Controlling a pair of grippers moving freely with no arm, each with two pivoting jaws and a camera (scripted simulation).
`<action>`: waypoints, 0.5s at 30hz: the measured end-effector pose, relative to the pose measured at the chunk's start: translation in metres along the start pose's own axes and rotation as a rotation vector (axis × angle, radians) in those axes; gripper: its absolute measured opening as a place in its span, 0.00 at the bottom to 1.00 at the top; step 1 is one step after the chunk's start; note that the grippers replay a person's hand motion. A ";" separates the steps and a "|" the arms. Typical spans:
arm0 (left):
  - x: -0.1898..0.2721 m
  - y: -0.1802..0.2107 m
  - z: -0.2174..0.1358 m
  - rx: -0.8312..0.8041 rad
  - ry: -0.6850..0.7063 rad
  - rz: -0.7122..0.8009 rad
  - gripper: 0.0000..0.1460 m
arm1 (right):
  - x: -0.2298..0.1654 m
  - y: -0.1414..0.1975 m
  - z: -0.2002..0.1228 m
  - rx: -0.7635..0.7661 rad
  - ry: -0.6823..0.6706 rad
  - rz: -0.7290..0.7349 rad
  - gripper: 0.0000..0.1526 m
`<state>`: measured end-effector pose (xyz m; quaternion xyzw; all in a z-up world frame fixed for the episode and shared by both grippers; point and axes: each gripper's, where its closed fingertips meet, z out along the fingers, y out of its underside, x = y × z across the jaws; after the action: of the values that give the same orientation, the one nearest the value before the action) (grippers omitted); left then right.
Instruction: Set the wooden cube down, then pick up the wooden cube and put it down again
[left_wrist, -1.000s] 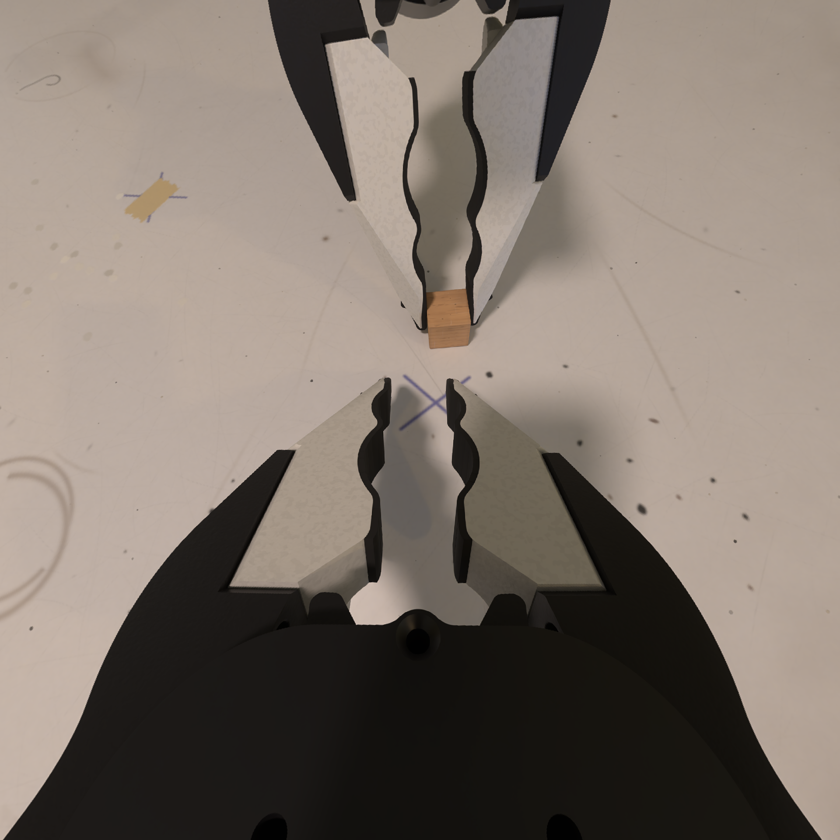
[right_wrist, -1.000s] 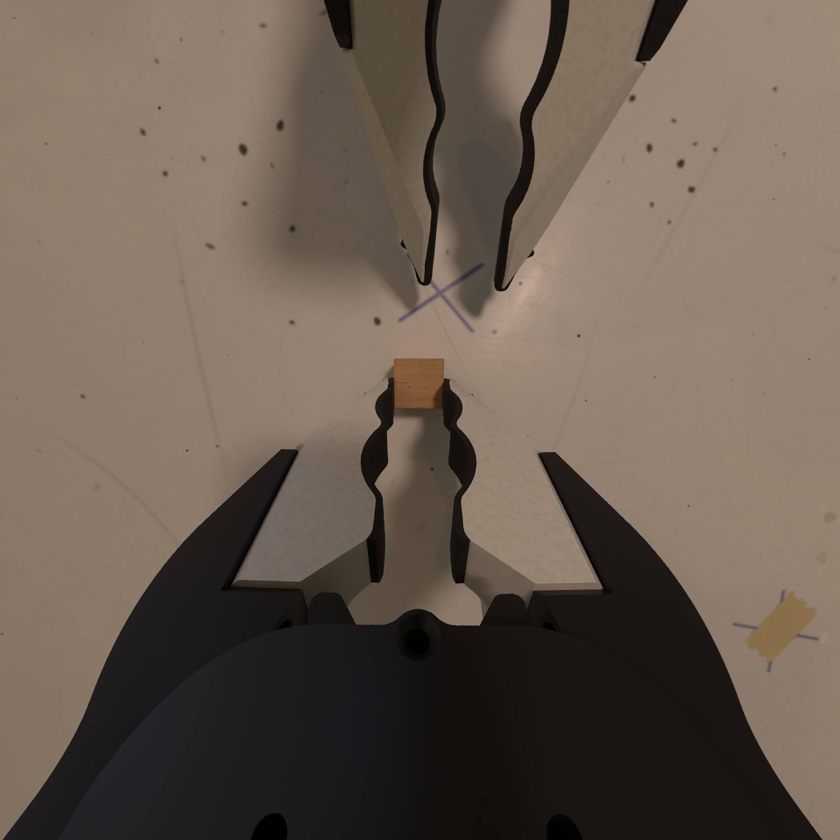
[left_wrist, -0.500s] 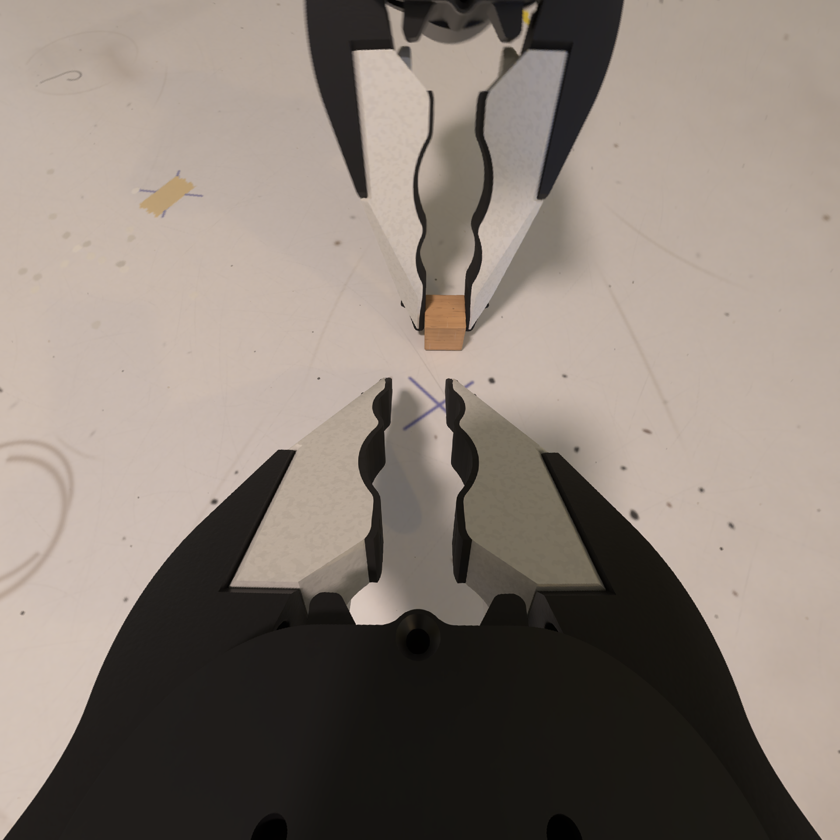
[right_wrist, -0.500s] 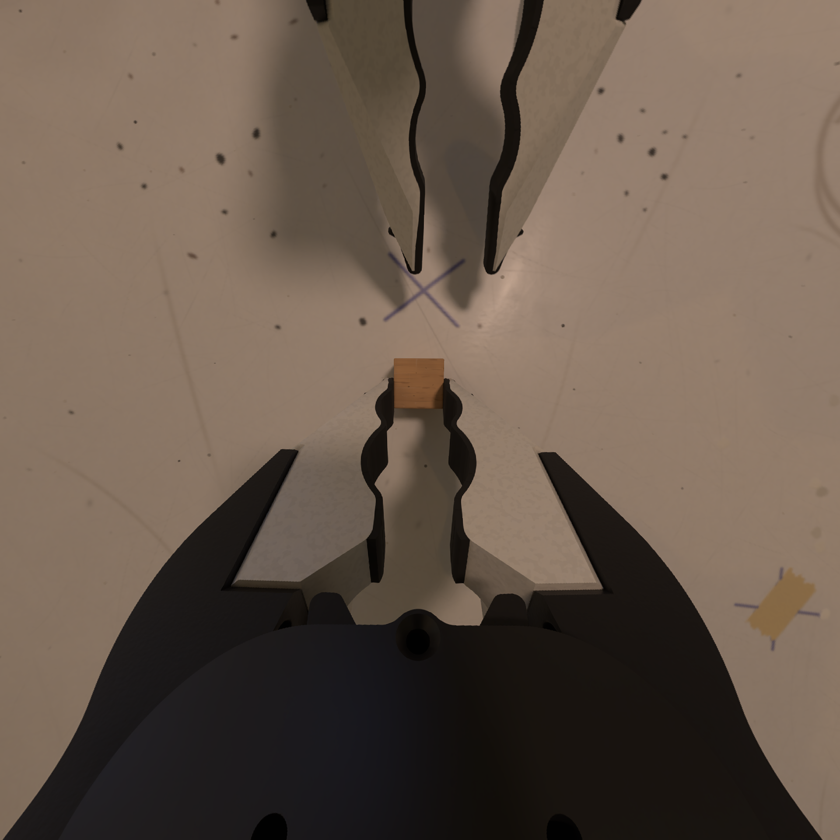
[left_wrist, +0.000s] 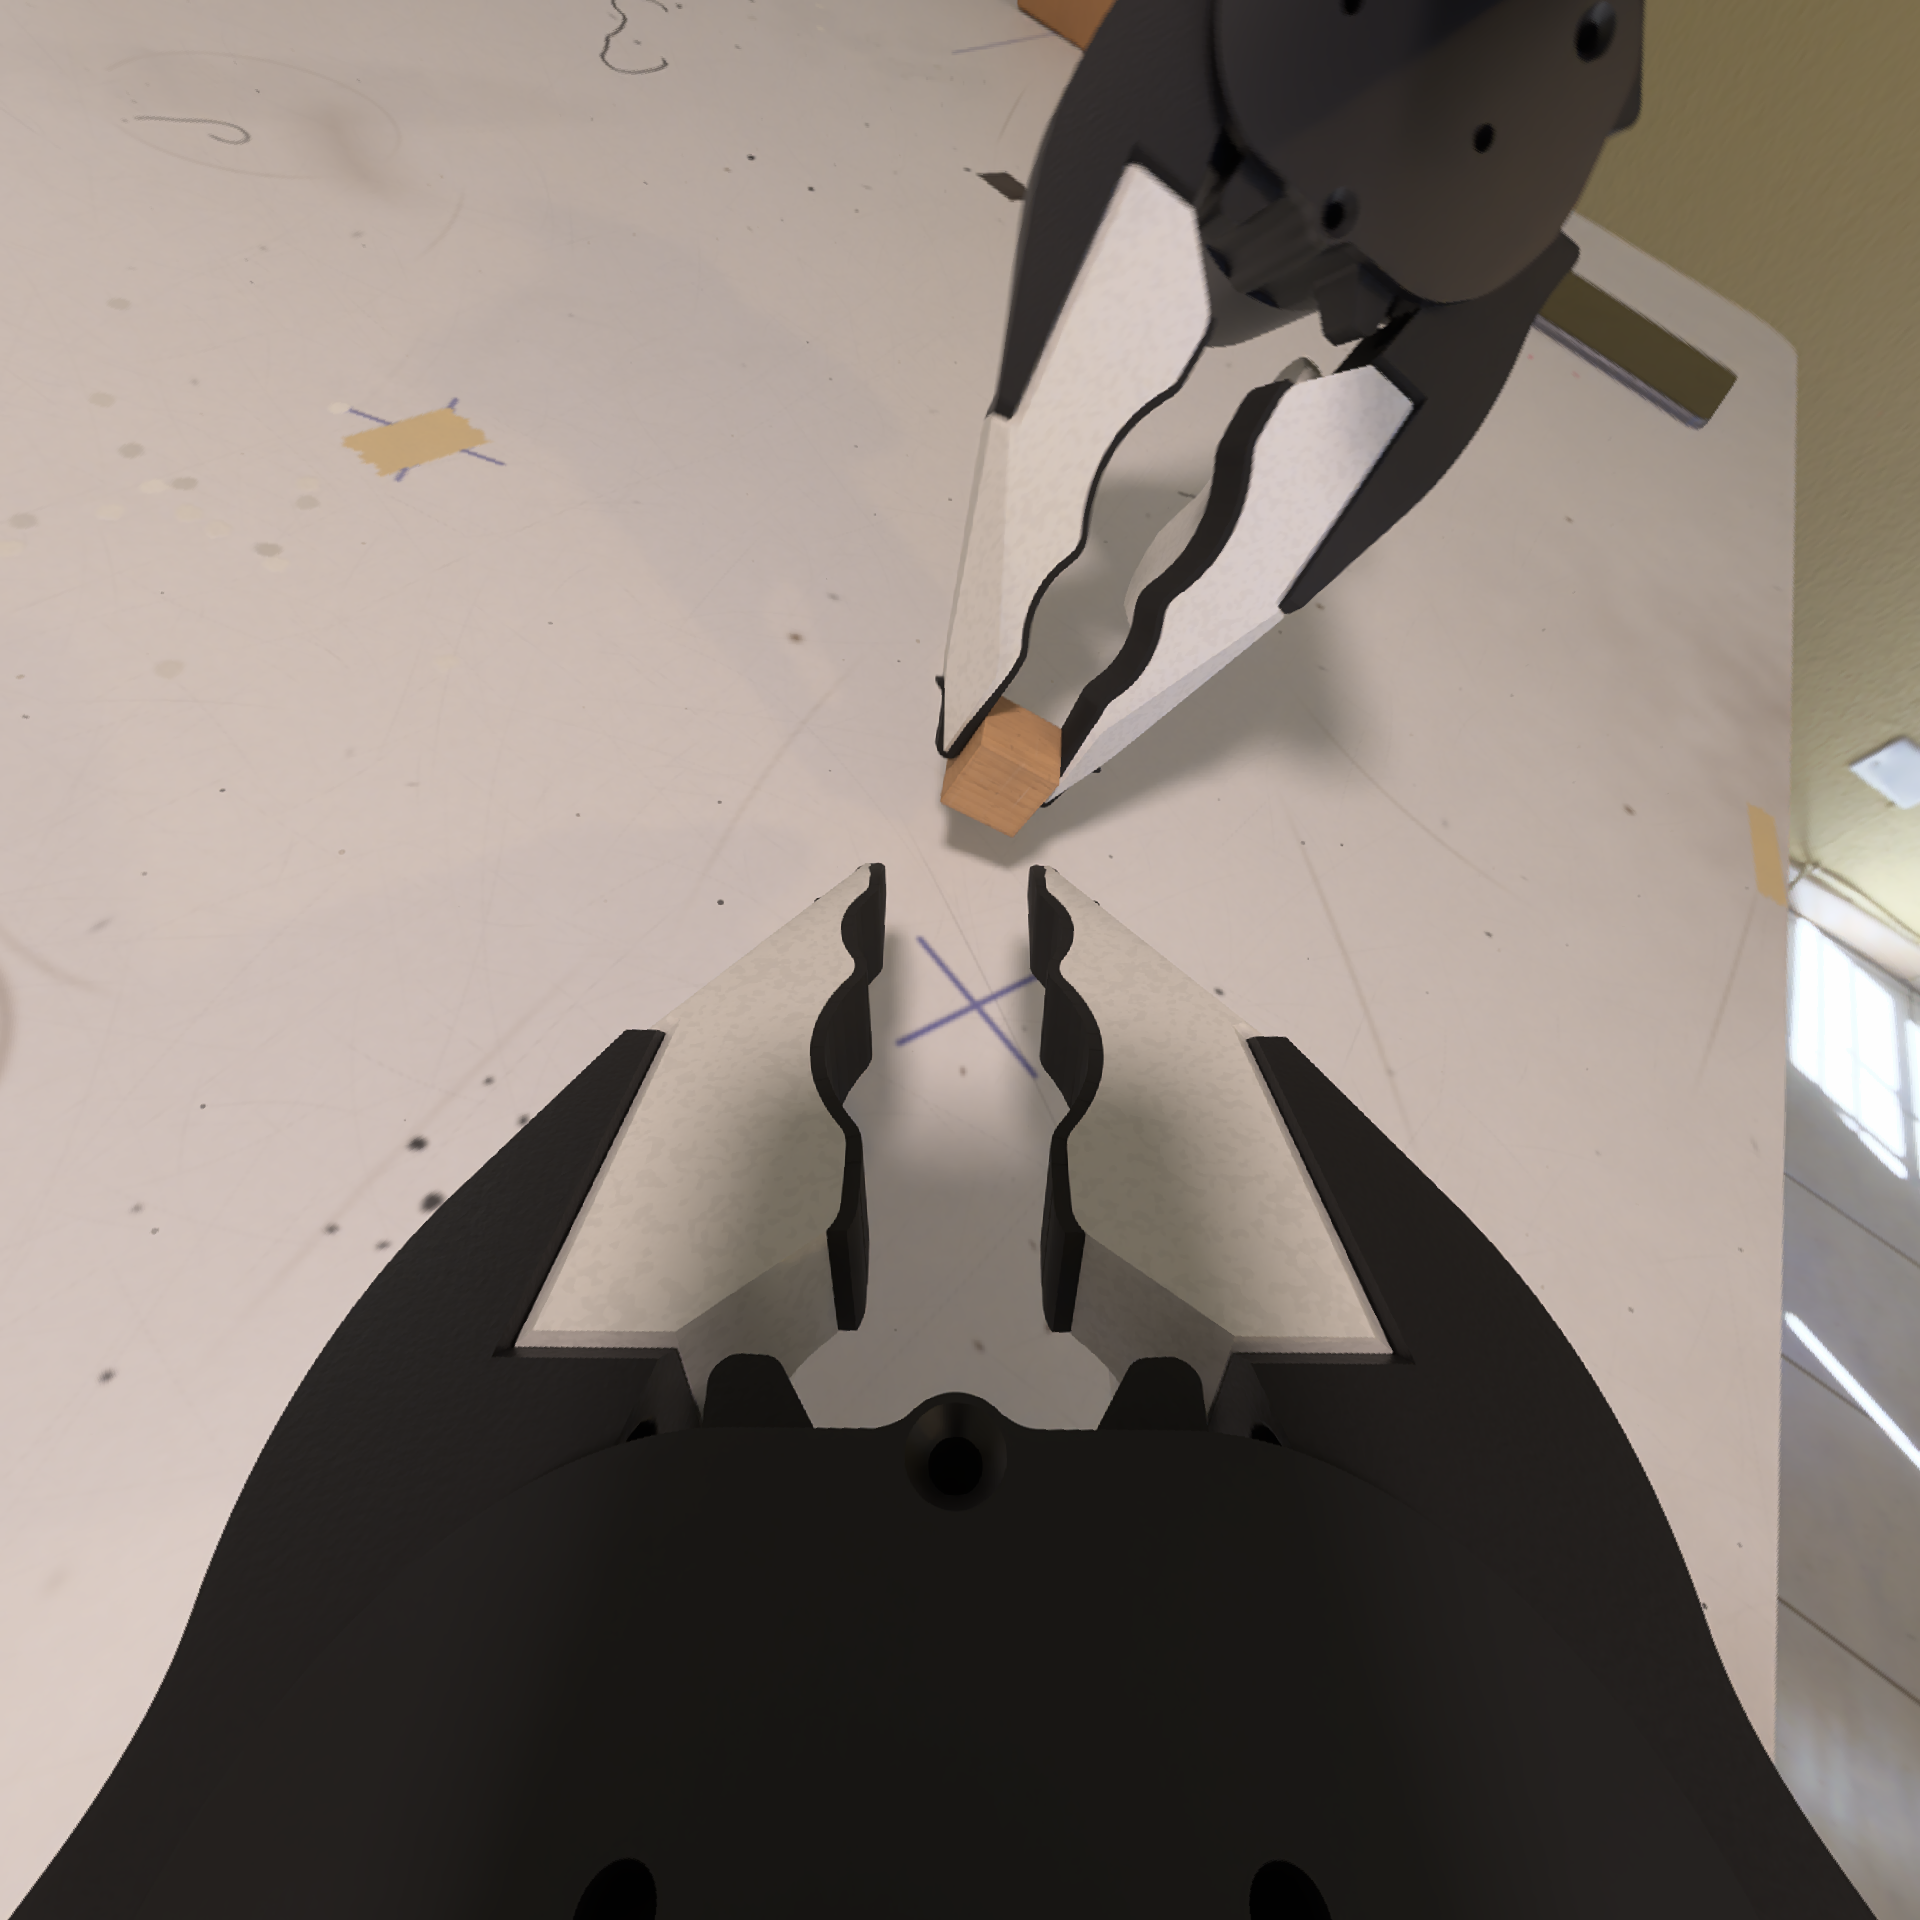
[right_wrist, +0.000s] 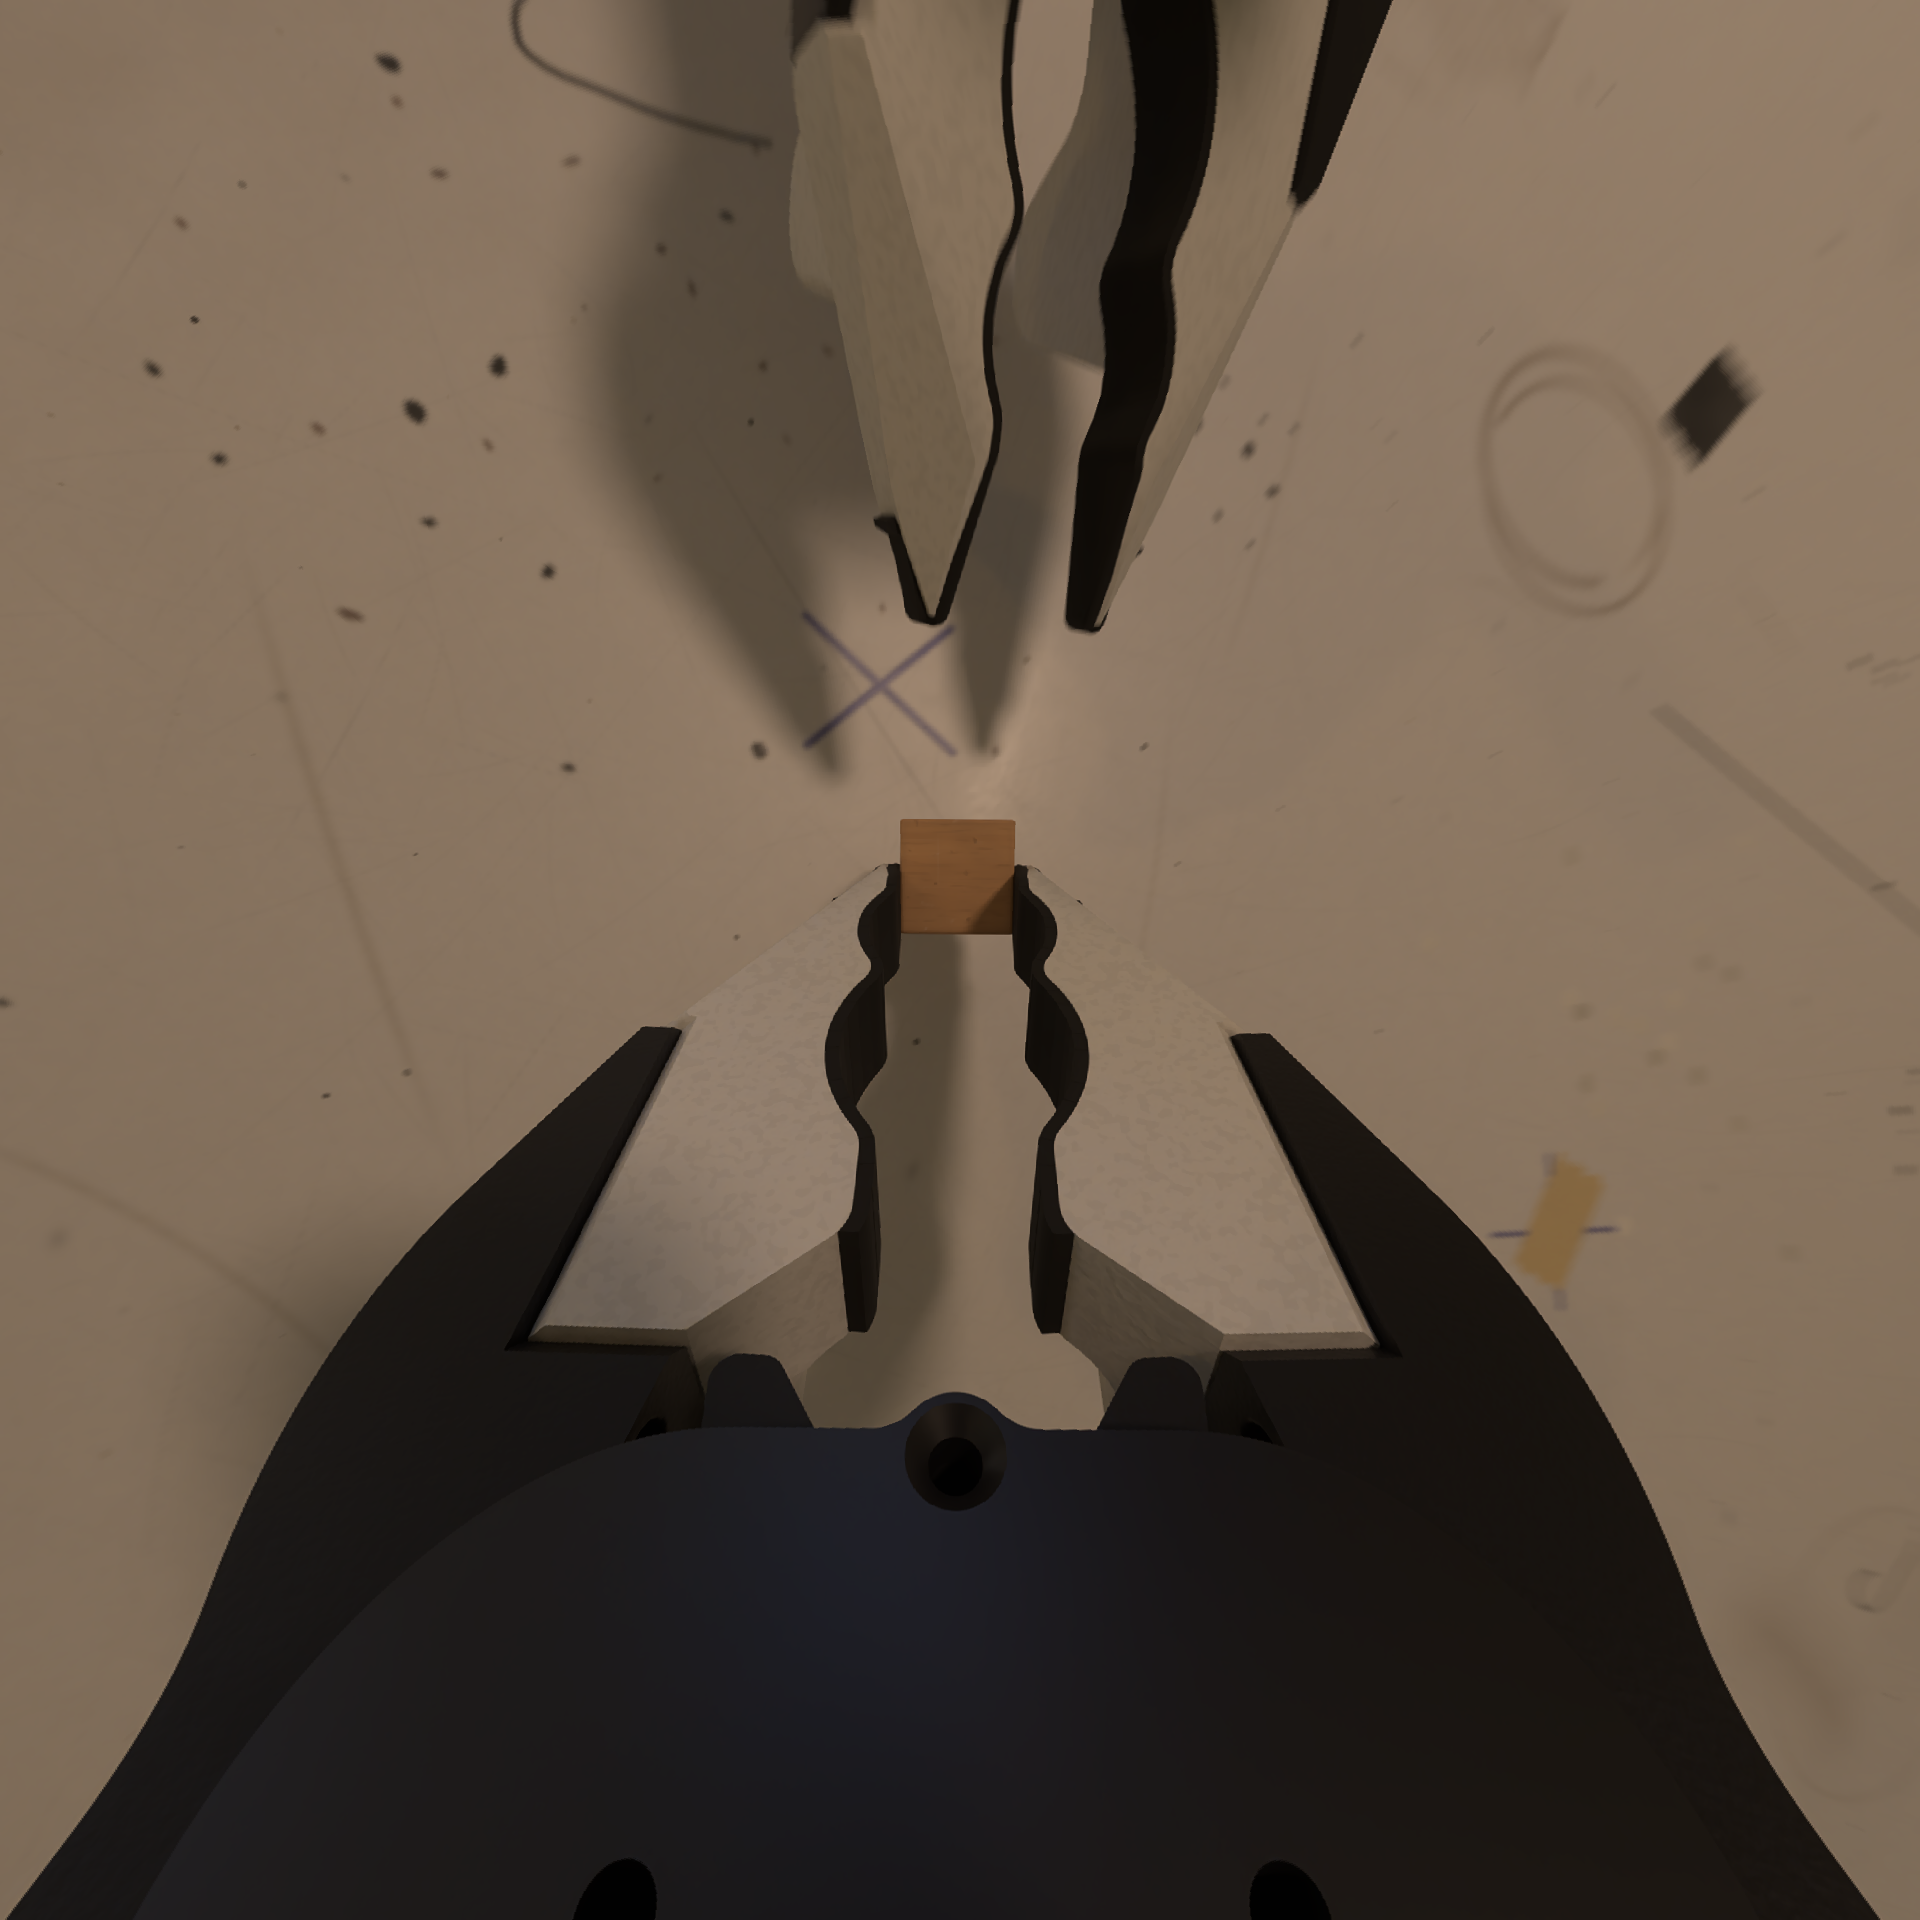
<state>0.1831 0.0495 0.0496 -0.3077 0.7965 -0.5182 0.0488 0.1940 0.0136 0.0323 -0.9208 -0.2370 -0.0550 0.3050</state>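
The wooden cube (right_wrist: 956, 878) sits pinched between the tips of the right gripper (right_wrist: 956, 883), whose two fingers are narrowed onto its side faces. In the left wrist view the same cube (left_wrist: 1003, 774) appears just beyond the left gripper (left_wrist: 956, 883), held at the end of the right gripper (left_wrist: 1003, 764), which reaches in tilted from the upper right. Whether the cube touches the desk (left_wrist: 520, 727) cannot be told; only a small shadow lies under it.

The left gripper holds nothing, its fingers parted by a moderate gap. Between them shows a blue pen cross (left_wrist: 971, 1006) drawn on the desk, near the cube but apart from it. From the right wrist view that cross (right_wrist: 881, 684) lies between the cube and the left gripper (right_wrist: 1008, 618), partly in shadow.

Counted: one cube, two grippers, one plain blue cross, one patch of tan tape (left_wrist: 416, 442) over a second cross, well off to the side. Dark specks and faint ring marks dot the pale desk.
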 end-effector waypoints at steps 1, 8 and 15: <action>0.000 0.001 0.001 -0.005 -0.004 0.006 0.19 | -0.002 0.004 0.003 -0.021 -0.037 0.028 0.13; 0.000 0.000 -0.001 0.010 -0.002 0.000 0.18 | -0.004 0.011 0.010 -0.081 -0.161 0.149 0.13; 0.000 -0.002 -0.005 0.041 0.027 -0.015 0.18 | -0.005 0.013 0.015 -0.135 -0.184 0.164 0.13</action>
<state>0.1820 0.0525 0.0540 -0.3056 0.7839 -0.5389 0.0406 0.1946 0.0115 0.0116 -0.9566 -0.1839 0.0391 0.2226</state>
